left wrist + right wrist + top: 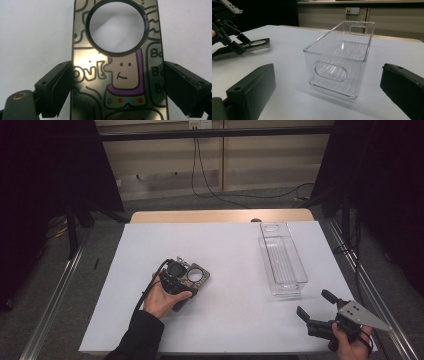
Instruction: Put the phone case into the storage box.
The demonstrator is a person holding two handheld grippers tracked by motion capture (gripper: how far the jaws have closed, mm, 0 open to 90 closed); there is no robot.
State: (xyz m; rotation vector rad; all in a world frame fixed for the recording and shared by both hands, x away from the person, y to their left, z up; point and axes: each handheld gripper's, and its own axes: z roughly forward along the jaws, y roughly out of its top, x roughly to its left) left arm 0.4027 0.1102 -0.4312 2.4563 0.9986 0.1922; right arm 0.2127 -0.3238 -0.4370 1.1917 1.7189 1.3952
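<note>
A dark phone case point(117, 75) with a cartoon figure and a round ring opening lies lengthwise between my left gripper's point(117, 82) jaws, and both pads rest against its long edges. From above, the case point(198, 276) sits low on the white sheet left of centre, with the left gripper point(186, 279) behind it in a hand. In the right gripper view the case point(249, 45) shows at far left. My right gripper point(313, 302) is at the front right with its jaws wide apart and nothing between them, pointing at the clear plastic bin point(334, 58).
The clear bin point(282, 257) stands empty at the right, its long side running away from me. A white sheet point(225, 320) covers the wooden table point(220, 216). Metal rails run along both sides, and cables lie on the floor behind.
</note>
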